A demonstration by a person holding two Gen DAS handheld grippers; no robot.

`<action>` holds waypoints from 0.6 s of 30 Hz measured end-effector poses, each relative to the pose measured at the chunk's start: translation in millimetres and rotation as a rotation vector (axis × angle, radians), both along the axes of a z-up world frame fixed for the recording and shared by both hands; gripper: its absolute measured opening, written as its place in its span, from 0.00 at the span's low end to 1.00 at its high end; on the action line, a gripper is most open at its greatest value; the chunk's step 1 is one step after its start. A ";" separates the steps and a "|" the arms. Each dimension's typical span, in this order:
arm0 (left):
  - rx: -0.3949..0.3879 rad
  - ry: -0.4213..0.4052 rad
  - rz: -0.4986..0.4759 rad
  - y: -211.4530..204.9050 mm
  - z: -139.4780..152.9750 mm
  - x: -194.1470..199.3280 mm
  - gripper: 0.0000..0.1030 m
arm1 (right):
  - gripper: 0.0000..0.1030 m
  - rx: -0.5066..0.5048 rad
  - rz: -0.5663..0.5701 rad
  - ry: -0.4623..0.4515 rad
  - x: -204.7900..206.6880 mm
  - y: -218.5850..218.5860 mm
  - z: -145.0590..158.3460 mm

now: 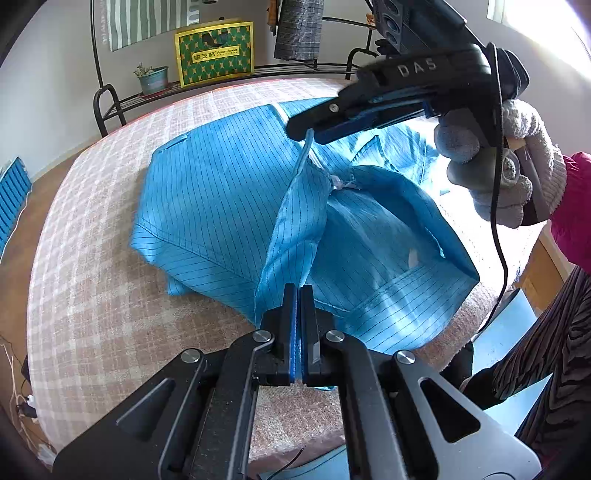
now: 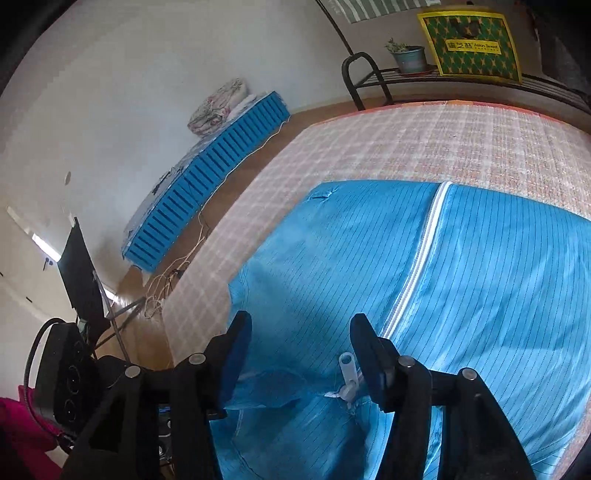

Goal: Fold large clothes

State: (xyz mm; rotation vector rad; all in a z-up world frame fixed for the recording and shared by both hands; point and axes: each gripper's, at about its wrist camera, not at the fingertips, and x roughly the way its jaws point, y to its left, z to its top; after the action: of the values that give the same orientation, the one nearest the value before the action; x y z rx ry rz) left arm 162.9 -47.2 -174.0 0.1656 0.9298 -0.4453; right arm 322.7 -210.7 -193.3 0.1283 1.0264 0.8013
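A large light-blue pinstriped garment [image 1: 207, 199] lies on a bed with a pink checked cover [image 1: 92, 295]. My left gripper [image 1: 299, 290] is shut on a raised fold of its edge near the front. That edge runs up to my right gripper [image 1: 306, 129], which a gloved hand [image 1: 509, 177] holds above the garment. In the right wrist view the right gripper [image 2: 300, 321] stands open over the garment [image 2: 498, 295]. Blue cloth bunches against its left finger [image 2: 236, 354], and a white zipper pull [image 2: 347, 373] sits by the right one. The white zipper [image 2: 421, 258] runs away up the cloth.
A black metal rack behind the bed carries a green and yellow box [image 1: 214, 51] and a potted plant [image 1: 153, 79]. A grey checked garment [image 1: 299, 29] hangs above it. On the floor to the left are a blue slatted panel [image 2: 207, 184] and loose cables [image 2: 173, 280].
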 end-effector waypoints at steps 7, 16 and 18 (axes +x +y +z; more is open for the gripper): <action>-0.027 0.003 0.018 10.4 3.5 1.5 0.00 | 0.53 -0.062 0.125 -0.051 -14.7 -17.1 7.2; 0.013 -0.041 -0.018 -2.4 5.6 -4.3 0.00 | 0.49 -0.045 0.161 0.019 -4.5 27.4 -10.7; 0.021 -0.046 -0.024 -4.0 5.2 -5.6 0.00 | 0.28 -0.047 0.168 0.038 -2.3 33.2 -17.2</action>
State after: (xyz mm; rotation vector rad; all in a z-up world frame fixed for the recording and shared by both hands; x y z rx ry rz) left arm 157.3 -51.2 -168.8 0.2060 0.8879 -0.4525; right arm 320.3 -177.5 -210.6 0.0173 1.1016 0.9296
